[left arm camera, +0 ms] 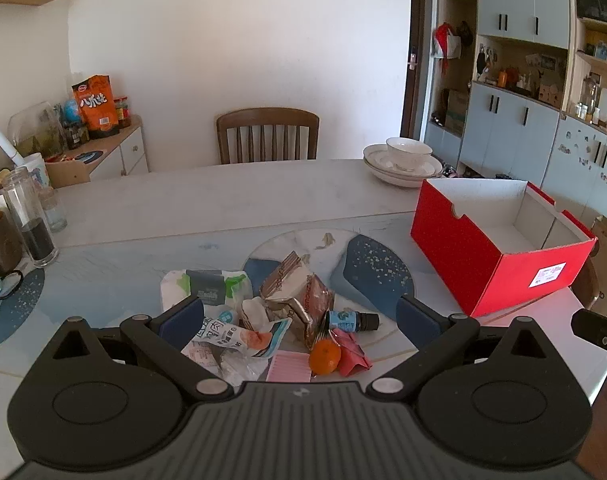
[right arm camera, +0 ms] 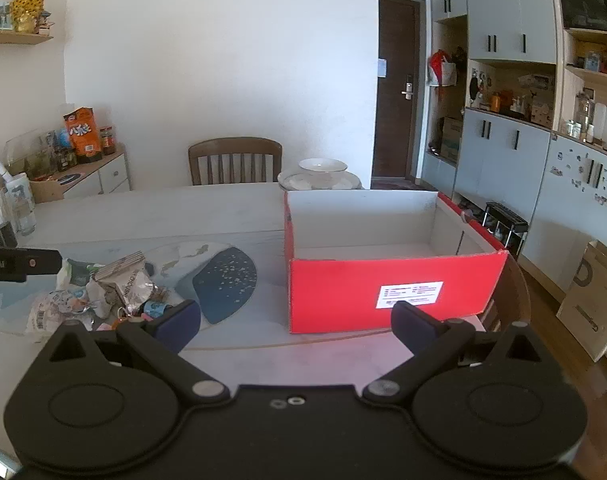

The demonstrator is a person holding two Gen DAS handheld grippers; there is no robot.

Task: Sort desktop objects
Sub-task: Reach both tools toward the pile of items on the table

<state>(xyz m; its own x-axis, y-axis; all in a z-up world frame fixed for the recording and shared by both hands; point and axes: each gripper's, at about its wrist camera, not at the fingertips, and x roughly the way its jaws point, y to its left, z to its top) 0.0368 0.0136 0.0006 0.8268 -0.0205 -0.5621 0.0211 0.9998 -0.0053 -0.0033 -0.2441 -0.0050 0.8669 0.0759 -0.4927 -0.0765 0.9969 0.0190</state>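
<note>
Sorting has not begun: both tools gape wide and empty. The left tool hovers over the heap of wrappers, dropper bottle and tangerine on the table; the right tool faces the empty red box to the right. Next, I judge, one item must be singled out and pinched.

Bright daylight, soft shadows, sharp focus, fisheye-bent edges.
</note>
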